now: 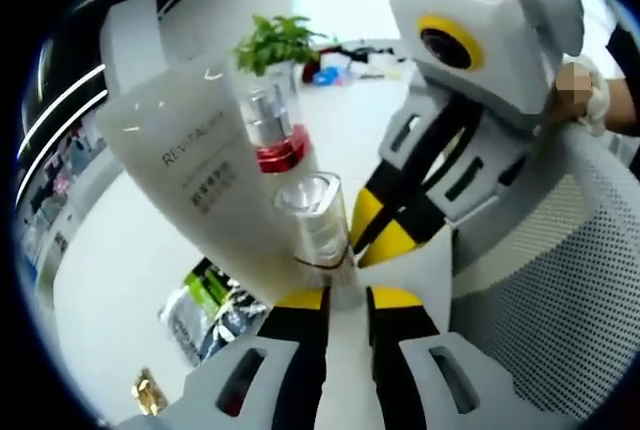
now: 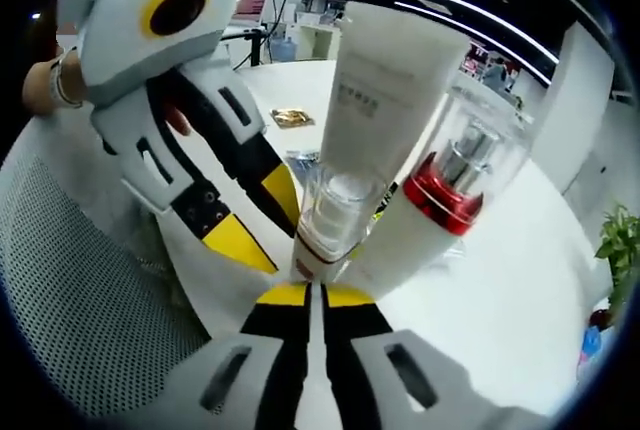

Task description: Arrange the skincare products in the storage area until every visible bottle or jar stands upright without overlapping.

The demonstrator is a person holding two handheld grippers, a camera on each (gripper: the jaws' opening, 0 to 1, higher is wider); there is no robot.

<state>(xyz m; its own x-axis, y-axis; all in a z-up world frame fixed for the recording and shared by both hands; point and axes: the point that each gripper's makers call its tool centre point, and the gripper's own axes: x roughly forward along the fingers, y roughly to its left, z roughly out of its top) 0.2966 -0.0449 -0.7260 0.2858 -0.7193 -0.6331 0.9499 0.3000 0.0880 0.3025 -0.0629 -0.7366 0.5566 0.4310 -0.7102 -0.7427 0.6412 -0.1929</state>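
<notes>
Seen in the left gripper view: left gripper (image 1: 346,295) rising from the bottom edge, yellow-tipped jaws nearly together and pinching the base of a small clear-capped bottle (image 1: 318,218) between the tips. Just behind that bottle, touching or nearly so, a pump bottle with a red collar and silver neck (image 1: 273,130) under a clear cap, and behind both a large white tube (image 1: 190,175) printed with grey lettering, leaning across the frame. Coming in from the right, right gripper (image 1: 385,235), its own yellow tips converging on the same small bottle from the opposite side. Underneath, a white round table (image 1: 110,280) with a green-and-black sachet (image 1: 205,310) and a small gold packet (image 1: 150,390) lying flat, well apart from the bottles; farther back, a green potted plant (image 1: 278,42). At right, a white mesh container wall (image 1: 560,280). In the right gripper view: right gripper (image 2: 315,295) with jaws drawn in close, tips meeting the red-banded foot of the clear-capped bottle (image 2: 333,215); probably gripping it, though hard to tell from here whether both pads truly press. Beside it on the right, the red-collared pump bottle (image 2: 455,185), tilted in this view; behind, the white tube (image 2: 390,80). Left gripper (image 2: 255,225) entering from the left, tips against the same small bottle. Mesh wall (image 2: 70,290) at lower left; gold packet (image 2: 291,117) on the table (image 2: 520,280) beyond.
</notes>
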